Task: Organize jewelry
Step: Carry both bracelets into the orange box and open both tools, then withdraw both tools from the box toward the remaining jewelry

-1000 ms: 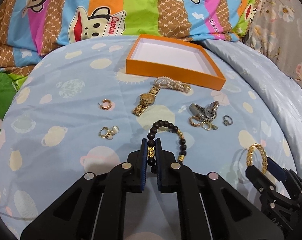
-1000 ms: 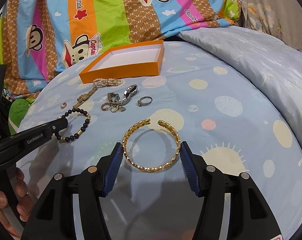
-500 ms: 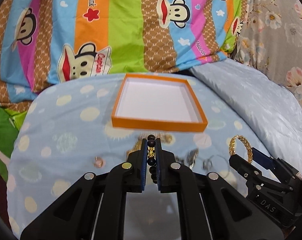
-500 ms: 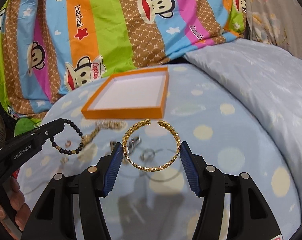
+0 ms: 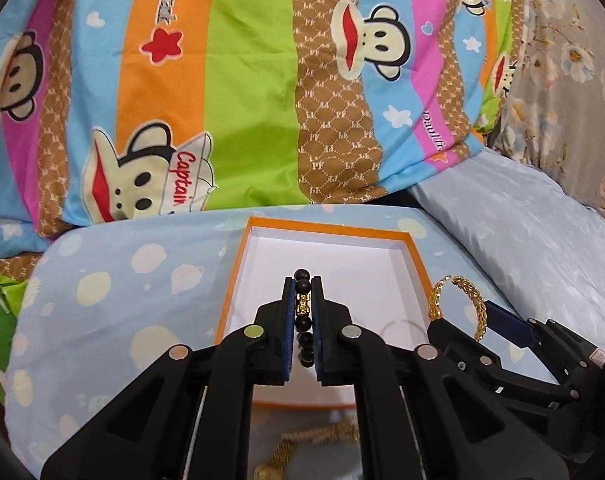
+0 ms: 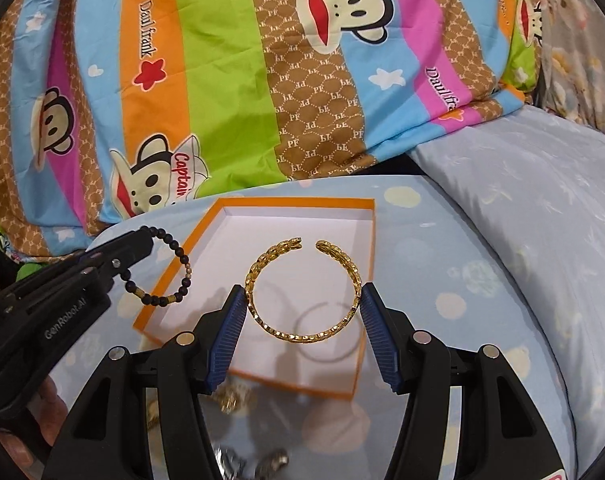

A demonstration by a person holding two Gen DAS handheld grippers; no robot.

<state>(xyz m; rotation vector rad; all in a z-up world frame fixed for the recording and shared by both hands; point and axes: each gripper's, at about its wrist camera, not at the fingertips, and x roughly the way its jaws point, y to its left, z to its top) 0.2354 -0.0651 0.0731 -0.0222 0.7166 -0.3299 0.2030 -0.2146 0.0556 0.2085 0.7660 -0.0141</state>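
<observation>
A bright striped cartoon-monkey quilt [image 5: 230, 92] is heaped behind the pale blue bedsheet with cream planet spots [image 5: 114, 288], and a plain light blue pillow [image 6: 534, 208] lies at the right. On the sheet below the grippers, blurred and partly hidden by the black arms, lie a gold watch with a link band [image 5: 274, 466] and a small pile of gold and silver trinkets [image 6: 246, 464]; their details cannot be made out. The shallow orange cardboard tray with a white floor [image 6: 364, 364] sits on the sheet, its floor bare apart from shadows of the held pieces. The left gripper [image 5: 302, 300] has its blue pads pressed close together on a dark wooden bead bracelet with gold spacer beads [image 6: 170, 276]; in the right wrist view the loop hangs from the tips in the air over the tray's left rim, drooping down and to the right. The right gripper [image 6: 304, 308] has its pads set fairly wide, pinching the sides of an open gold woven-link cuff bangle [image 6: 302, 290] between them; the bangle is held over the tray's floor, roughly flat, its gap pointing away from the gripper toward the quilt. In the left wrist view that bangle appears edge-on just beside the tray's right wall.
</observation>
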